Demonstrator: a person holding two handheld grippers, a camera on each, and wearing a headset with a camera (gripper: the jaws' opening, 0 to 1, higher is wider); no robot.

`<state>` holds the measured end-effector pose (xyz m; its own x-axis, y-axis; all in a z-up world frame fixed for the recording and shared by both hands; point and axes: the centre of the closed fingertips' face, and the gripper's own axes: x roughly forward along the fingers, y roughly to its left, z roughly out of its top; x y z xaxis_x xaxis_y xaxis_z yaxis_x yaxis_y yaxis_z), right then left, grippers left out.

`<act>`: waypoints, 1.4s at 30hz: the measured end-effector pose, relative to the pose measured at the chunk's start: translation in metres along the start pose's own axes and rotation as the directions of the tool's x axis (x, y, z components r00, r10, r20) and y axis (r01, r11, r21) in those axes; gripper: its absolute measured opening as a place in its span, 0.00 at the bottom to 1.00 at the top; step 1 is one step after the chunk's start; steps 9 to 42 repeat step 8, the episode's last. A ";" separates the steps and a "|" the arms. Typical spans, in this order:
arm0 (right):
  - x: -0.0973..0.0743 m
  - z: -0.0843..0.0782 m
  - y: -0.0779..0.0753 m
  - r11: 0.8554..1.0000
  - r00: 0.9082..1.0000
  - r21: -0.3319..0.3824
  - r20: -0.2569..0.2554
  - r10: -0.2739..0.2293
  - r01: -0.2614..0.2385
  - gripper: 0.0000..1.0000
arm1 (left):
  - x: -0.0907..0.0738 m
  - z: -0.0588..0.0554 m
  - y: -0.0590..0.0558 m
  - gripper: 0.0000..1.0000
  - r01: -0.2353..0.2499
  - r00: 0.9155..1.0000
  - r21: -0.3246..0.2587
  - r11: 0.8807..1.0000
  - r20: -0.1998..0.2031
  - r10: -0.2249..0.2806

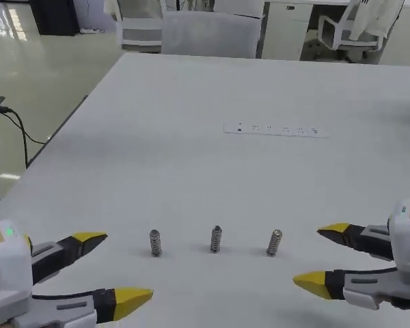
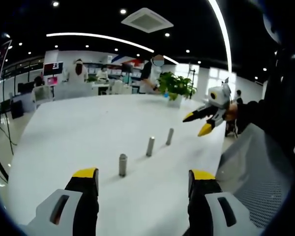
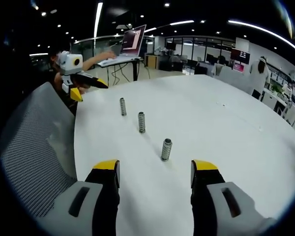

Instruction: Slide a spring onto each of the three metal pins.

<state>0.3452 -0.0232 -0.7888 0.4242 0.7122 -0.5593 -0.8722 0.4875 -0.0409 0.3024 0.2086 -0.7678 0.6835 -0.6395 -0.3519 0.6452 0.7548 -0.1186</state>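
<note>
L tongs & R tongs rear bodies cut off at head-view edges — pins hid. inside springs

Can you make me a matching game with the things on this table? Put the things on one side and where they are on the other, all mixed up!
Things:
1. yellow-tipped left gripper
2. yellow-tipped right gripper
3. row of three spring-covered metal pins
4. flat white socket strip

Places, in the head view:
A. far back on the white table, past the pins
B. bottom left, fingers open
C. standing between the two grippers
D. bottom right, fingers open

Pairs: 1-B, 2-D, 3-C, 4-A.
</note>
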 end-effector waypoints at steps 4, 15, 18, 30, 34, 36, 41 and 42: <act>0.001 0.000 0.000 1.000 1.000 0.015 0.007 -0.006 0.006 0.57 | 0.003 0.001 -0.001 0.70 0.005 1.000 -0.001 1.000 0.006 -0.005; 0.000 -0.002 0.000 1.000 1.000 0.017 0.002 -0.007 0.007 0.58 | 0.004 -0.002 -0.003 0.70 0.011 1.000 -0.002 1.000 0.000 -0.011; 0.000 -0.002 0.000 1.000 1.000 0.017 0.002 -0.007 0.007 0.58 | 0.004 -0.002 -0.003 0.70 0.011 1.000 -0.002 1.000 0.000 -0.011; 0.000 -0.002 0.000 1.000 1.000 0.017 0.002 -0.007 0.007 0.58 | 0.004 -0.002 -0.003 0.70 0.011 1.000 -0.002 1.000 0.000 -0.011; 0.000 -0.002 0.000 1.000 1.000 0.017 0.002 -0.007 0.007 0.58 | 0.004 -0.002 -0.003 0.70 0.011 1.000 -0.002 1.000 0.000 -0.011; 0.000 -0.002 0.000 1.000 1.000 0.017 0.002 -0.007 0.007 0.58 | 0.004 -0.002 -0.003 0.70 0.011 1.000 -0.002 1.000 0.000 -0.011; 0.000 -0.002 0.000 1.000 1.000 0.017 0.002 -0.007 0.007 0.58 | 0.004 -0.002 -0.003 0.70 0.011 1.000 -0.002 1.000 0.000 -0.011; 0.000 -0.002 0.000 1.000 1.000 0.017 0.002 -0.007 0.007 0.58 | 0.004 -0.002 -0.003 0.70 0.011 1.000 -0.002 1.000 0.000 -0.011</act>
